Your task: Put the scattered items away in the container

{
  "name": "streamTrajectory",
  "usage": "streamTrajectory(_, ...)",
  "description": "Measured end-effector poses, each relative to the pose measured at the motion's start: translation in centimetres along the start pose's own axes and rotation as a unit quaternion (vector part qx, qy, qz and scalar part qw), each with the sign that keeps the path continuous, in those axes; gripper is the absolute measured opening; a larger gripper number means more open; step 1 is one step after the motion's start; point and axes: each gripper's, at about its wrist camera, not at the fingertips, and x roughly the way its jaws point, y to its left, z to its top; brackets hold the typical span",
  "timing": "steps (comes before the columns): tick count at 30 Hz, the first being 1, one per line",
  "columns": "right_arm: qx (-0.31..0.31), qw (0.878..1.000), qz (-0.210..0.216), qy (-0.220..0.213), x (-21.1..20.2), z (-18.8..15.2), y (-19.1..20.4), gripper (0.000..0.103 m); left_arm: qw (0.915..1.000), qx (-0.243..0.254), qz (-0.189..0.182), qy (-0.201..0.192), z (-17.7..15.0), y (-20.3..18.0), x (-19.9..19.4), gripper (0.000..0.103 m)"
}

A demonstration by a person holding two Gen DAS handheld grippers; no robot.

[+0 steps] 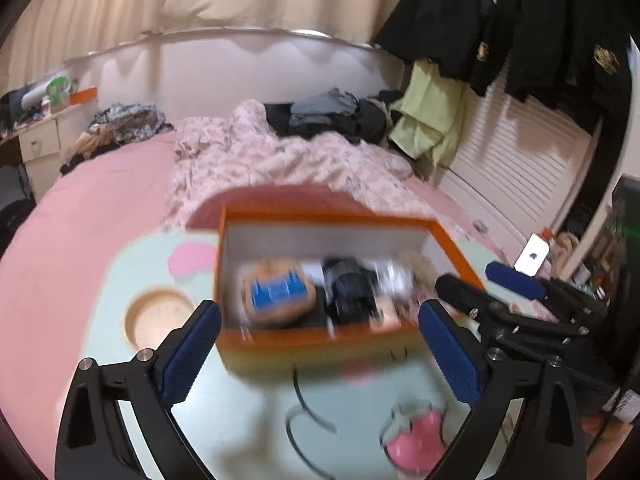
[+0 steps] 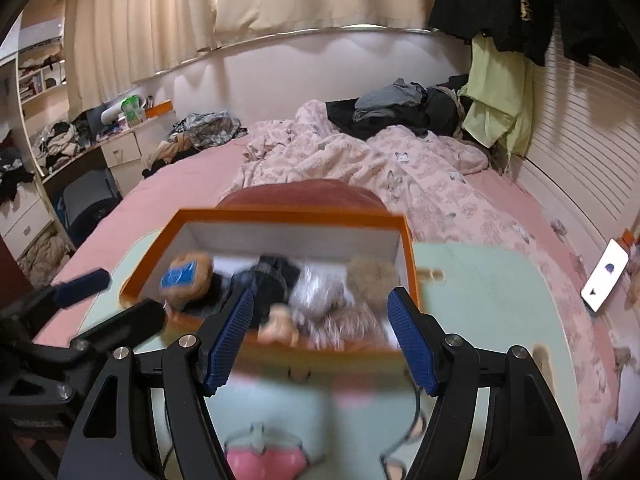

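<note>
Both grippers are hanging over the near edge of the orange box (image 1: pixel 320 340), left gripper (image 1: pixel 320 344) spread wide and right gripper (image 2: pixel 320 332) about half spread, nothing pinched in either one. The box sits on a mint-green lap table (image 1: pixel 240 408) on the pink bed (image 1: pixel 80 208), and it's got the stuff in it: a tan plush with a blue patch (image 1: pixel 276 292), something dark (image 1: pixel 352 288), a furry beige thing (image 2: pixel 372 276). Pretty blurry, so can't tell what the dark thing is.
</note>
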Motion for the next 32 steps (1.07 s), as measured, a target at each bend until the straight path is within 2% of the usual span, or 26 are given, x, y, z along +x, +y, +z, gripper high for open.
streamTrajectory(2, -0.001, 1.0, 0.0, 0.012, -0.3, -1.9, -0.2, 0.07, 0.9998, -0.006, -0.004, 0.019, -1.6, -0.1, 0.3, 0.099)
streamTrajectory(6, 0.003, 0.998, -0.008, 0.064, 0.6, -5.3, -0.7, 0.07, 0.9986, -0.004, 0.021, 0.049, -5.2, -0.5, 1.1, 0.099)
streamTrajectory(9, 0.007, 0.994, -0.027, 0.103, 1.7, -6.5, -1.2, 0.07, 0.9953, 0.013, 0.034, 0.09, -6.5, -0.9, 2.4, 0.099)
streamTrajectory(11, 0.019, 0.991, -0.042, 0.123, 2.5, -7.0, -1.7, 0.072, 0.9933, 0.027, 0.062, 0.094, -7.1, -1.0, 2.9, 0.103)
streamTrajectory(12, 0.021, 0.99, -0.053, 0.126, 2.7, -7.2, -2.0, 0.076, 0.9924, 0.034, 0.077, 0.09, -7.4, -1.1, 2.9, 0.103)
streamTrajectory(14, 0.025, 0.989, -0.064, 0.13, 3.0, -7.3, -2.3, 0.096, 0.9883, 0.054, 0.107, 0.094, -7.9, -1.6, 3.3, 0.103)
streamTrajectory(16, 0.034, 0.988, -0.072, 0.134, 3.2, -7.4, -3.0, 0.103, 0.9883, 0.057, 0.108, 0.091, -8.0, -1.6, 3.2, 0.103)
streamTrajectory(32, 0.034, 0.989, -0.075, 0.127, 3.4, -7.4, -3.2, 0.103, 0.9887, 0.059, 0.11, 0.083, -7.6, -1.7, 3.3, 0.103)
